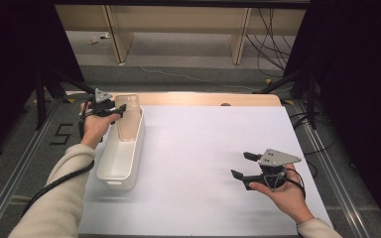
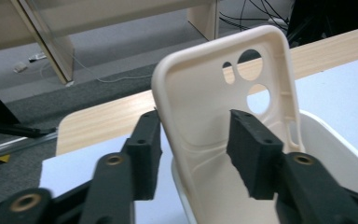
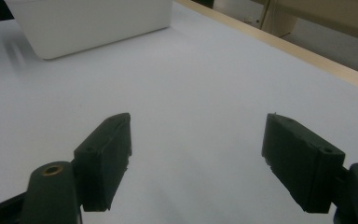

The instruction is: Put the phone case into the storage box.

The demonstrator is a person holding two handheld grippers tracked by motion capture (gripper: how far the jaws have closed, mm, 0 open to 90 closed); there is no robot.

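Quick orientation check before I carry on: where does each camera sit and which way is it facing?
High view: above the person's side, looking forward and down on the table; both forearms, left gripper and right gripper show.
Left gripper view: rides the left gripper, looking along its jaws at the phone case standing in the white bin.
Right gripper view: rides the right gripper, looking across the table between its open jaws.
Shared: all three show the white bin.

Matt cream plastic phone case (image 2: pixel 205 116) standing in smooth white plastic bin (image 1: pixel 121 158); matt white sheet (image 1: pixel 213 163) over pale wood tabletop (image 1: pixel 203 98); rough black foam-like pads (image 2: pixel 254 154) on jaws.
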